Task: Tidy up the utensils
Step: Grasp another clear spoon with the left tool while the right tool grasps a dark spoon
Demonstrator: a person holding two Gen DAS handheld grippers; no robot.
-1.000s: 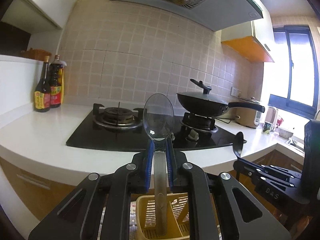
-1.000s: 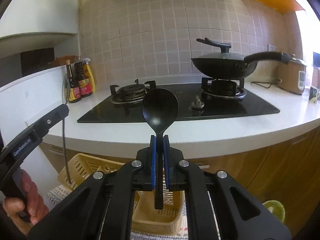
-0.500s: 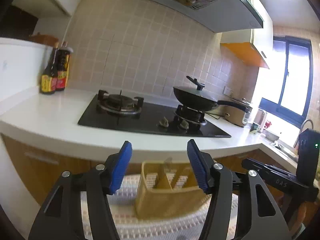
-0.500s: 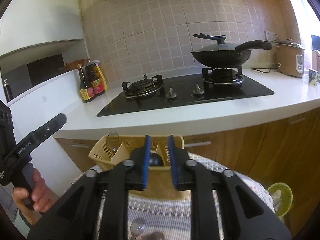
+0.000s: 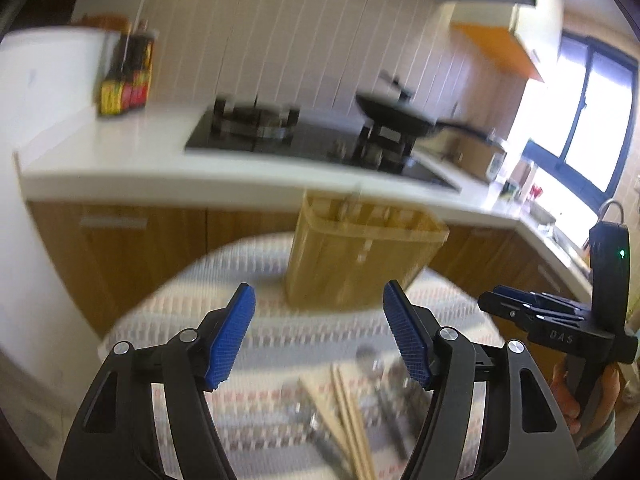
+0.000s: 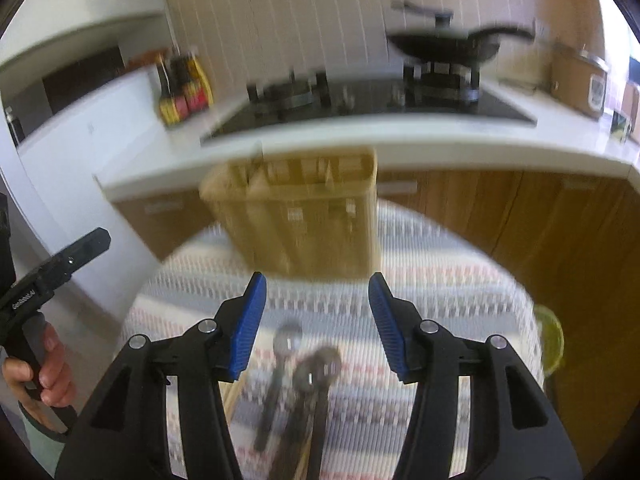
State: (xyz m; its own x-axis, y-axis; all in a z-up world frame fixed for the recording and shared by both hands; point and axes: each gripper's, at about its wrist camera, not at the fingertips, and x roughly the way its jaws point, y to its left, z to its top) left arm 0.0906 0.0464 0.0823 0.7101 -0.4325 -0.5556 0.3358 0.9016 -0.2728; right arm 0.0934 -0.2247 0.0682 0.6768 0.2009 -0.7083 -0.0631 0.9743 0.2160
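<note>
Step in hand, by judgement: between placements; both tongs are empty and aimed down at the loose utensils still to be sorted. Left tongs [image 5: 318,334]: blue-padded jaws wide apart, nothing between them; right tongs [image 6: 314,322]: jaws likewise apart and empty.

The tan slotted plastic utensil caddy [image 6: 298,216] stands upright at the far side of the round woven striped cloth-covered worktop [image 6: 460,276]; something pale pokes above its far-left compartment, too blurred to name. On the near side of the cloth lie the remaining pieces: pale wooden chopsticks [image 5: 350,416] and several dark, blurred metal-looking spoons or ladles [image 6: 304,376], side by side and partly overlapping; their exact number cannot be told.

Next move, by judgement: each pair of tongs should descend over one handle, close across its narrow part, and lift it clear of its neighbours before carrying it to a caddy compartment; the overlap invites picking up two at once.

Room: beyond the worktop runs a white kitchen counter [image 5: 132,160] with a black glass gas hob [image 6: 360,104], a black lidded wok [image 6: 444,46] on its right burner, dark sauce bottles [image 6: 182,88] at left, a tiled wall behind, a window [image 5: 592,120] at far right.
</note>
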